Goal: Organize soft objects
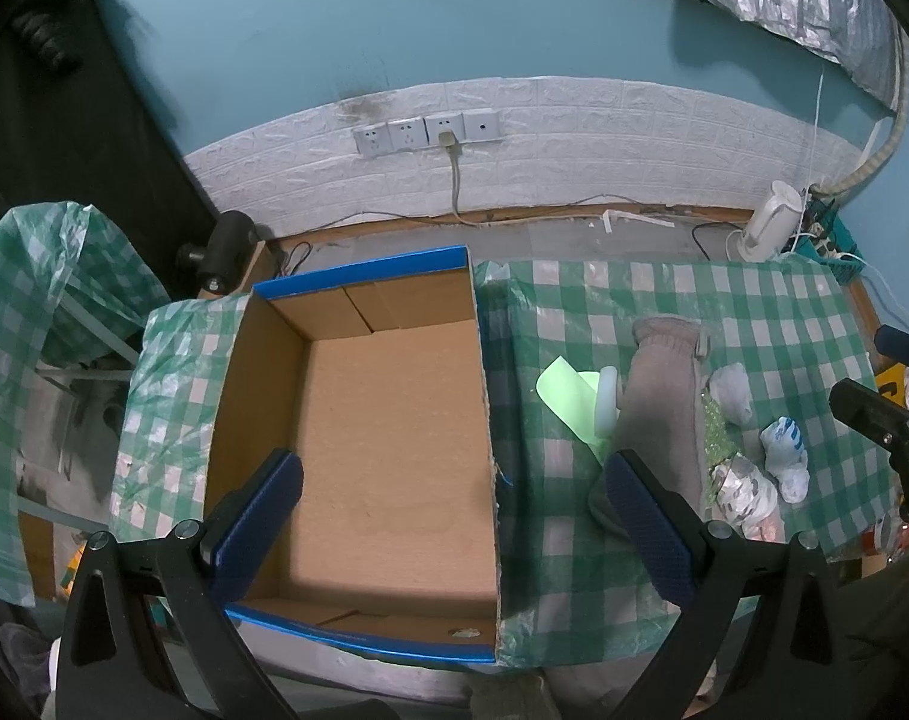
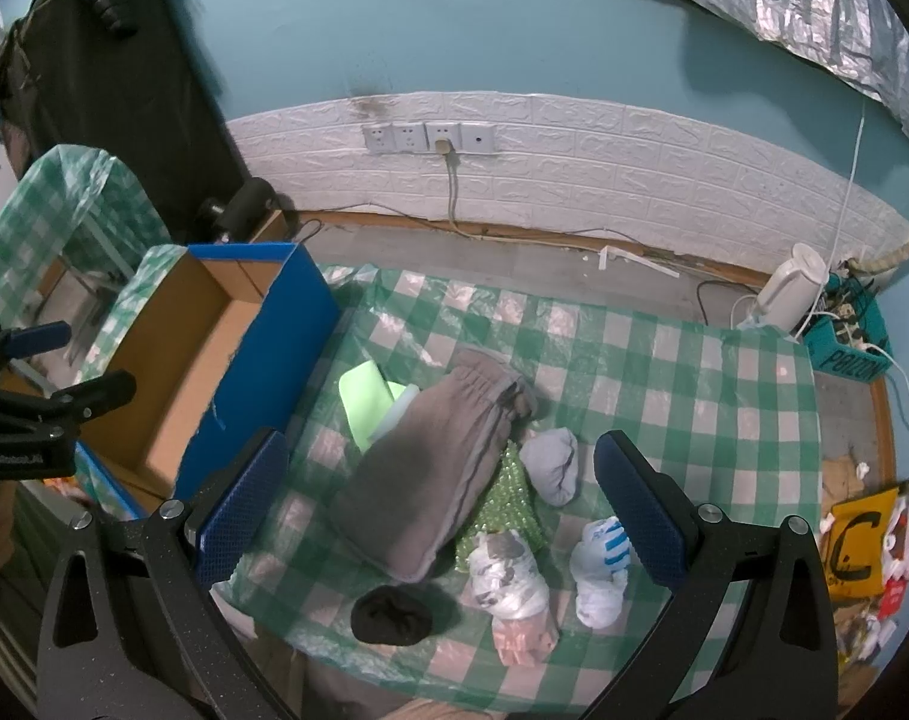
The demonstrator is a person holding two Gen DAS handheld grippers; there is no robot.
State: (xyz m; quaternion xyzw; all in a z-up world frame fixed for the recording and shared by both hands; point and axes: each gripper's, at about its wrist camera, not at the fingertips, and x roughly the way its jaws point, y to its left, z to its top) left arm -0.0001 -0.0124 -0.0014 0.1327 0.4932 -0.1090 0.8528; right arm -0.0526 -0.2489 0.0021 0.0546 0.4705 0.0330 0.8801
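Note:
An open blue cardboard box (image 1: 358,456) (image 2: 172,360) stands empty on the left of the checked tablecloth. My left gripper (image 1: 454,516) hangs open above it. To its right lie folded grey-brown trousers (image 2: 430,468) (image 1: 658,396), a grey sock ball (image 2: 553,465), a white-and-blue sock ball (image 2: 598,570), a patterned white bundle (image 2: 508,576), a black sock ball (image 2: 391,615), a green sequined cloth (image 2: 508,504) and a light green sheet (image 2: 367,399). My right gripper (image 2: 442,504) is open above the trousers and sock balls.
The green checked tablecloth (image 2: 694,372) covers the table up to its far edge. Behind it are a white kettle (image 2: 793,288), a teal crate with cables (image 2: 850,342) and wall sockets (image 2: 430,138). A yellow bag (image 2: 856,546) lies on the floor at right.

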